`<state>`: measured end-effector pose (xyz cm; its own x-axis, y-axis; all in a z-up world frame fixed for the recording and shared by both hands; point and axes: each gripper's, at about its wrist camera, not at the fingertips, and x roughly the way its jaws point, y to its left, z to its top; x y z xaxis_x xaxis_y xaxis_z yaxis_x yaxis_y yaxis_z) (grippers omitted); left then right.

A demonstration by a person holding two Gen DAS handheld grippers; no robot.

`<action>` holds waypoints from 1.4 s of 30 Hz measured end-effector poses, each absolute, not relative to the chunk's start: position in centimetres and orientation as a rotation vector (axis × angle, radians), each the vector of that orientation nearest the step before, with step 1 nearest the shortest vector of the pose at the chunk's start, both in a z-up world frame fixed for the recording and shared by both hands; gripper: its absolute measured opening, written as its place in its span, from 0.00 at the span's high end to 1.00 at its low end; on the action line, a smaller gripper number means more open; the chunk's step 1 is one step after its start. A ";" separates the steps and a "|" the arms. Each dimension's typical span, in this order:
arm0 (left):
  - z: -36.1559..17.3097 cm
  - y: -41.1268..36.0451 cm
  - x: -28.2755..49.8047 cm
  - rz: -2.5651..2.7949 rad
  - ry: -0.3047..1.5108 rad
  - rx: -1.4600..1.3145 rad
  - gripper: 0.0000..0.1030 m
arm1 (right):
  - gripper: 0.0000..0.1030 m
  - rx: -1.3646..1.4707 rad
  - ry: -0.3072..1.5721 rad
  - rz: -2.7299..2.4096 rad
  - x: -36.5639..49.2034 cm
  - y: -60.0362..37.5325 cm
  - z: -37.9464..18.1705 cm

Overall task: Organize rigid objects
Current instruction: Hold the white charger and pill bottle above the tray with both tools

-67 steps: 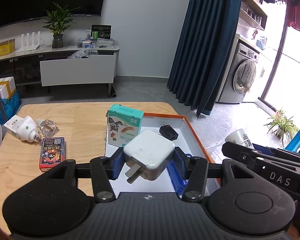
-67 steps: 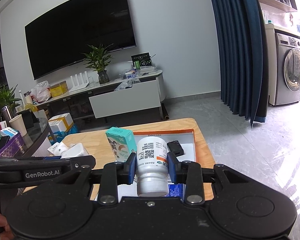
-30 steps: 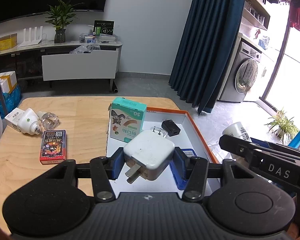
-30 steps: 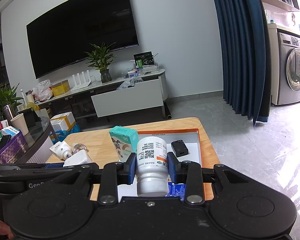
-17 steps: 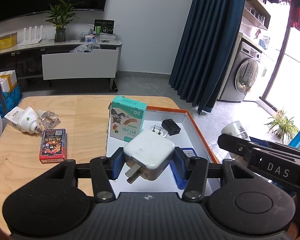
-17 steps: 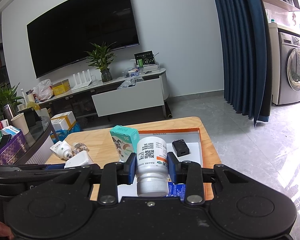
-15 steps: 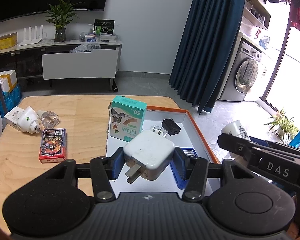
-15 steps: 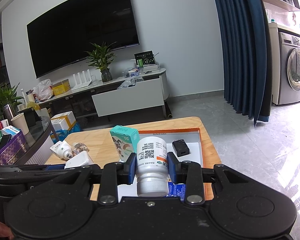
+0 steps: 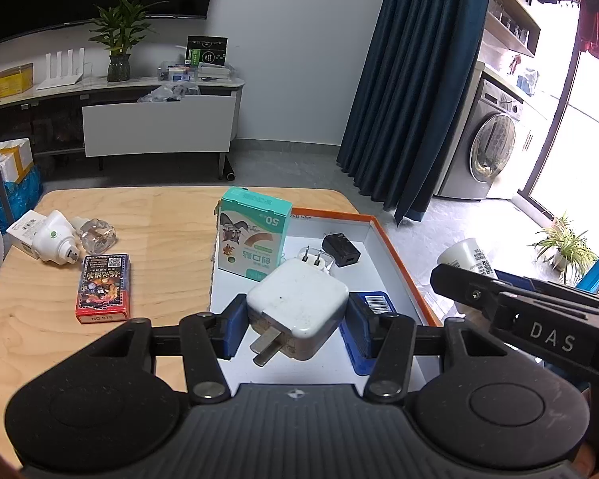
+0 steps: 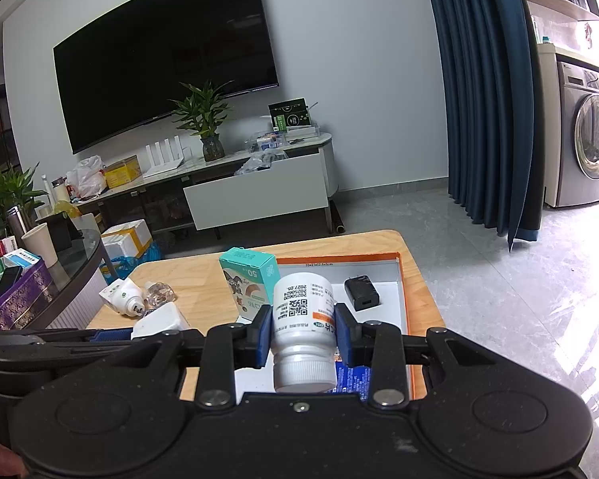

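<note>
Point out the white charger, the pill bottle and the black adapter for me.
White charger (image 9: 299, 297), left wrist view: its top face.
Pill bottle (image 10: 302, 311), right wrist view: its label.
Black adapter (image 9: 341, 249), left wrist view: its top face, in the tray.

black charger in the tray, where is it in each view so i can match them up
Left wrist view: the black charger lies centre-right, in the far part of the orange-edged tray, beyond the white adapter.
Right wrist view: the black charger lies centre-right, in the far part of the tray.
Shared landmark: the teal box stands to its left.
</note>
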<state>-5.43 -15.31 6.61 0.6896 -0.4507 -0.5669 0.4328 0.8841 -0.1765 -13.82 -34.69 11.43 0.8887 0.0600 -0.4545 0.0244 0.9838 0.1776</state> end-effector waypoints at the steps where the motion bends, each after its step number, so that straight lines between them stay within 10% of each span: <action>1: 6.6 -15.3 -5.4 -0.494 0.642 -0.030 0.49 | 0.61 0.182 0.477 0.018 -13.8 -34.7 11.4; 42: 6.2 -15.5 -5.0 -0.496 0.657 -0.029 0.49 | 0.61 0.180 0.488 0.025 -13.0 -34.2 10.6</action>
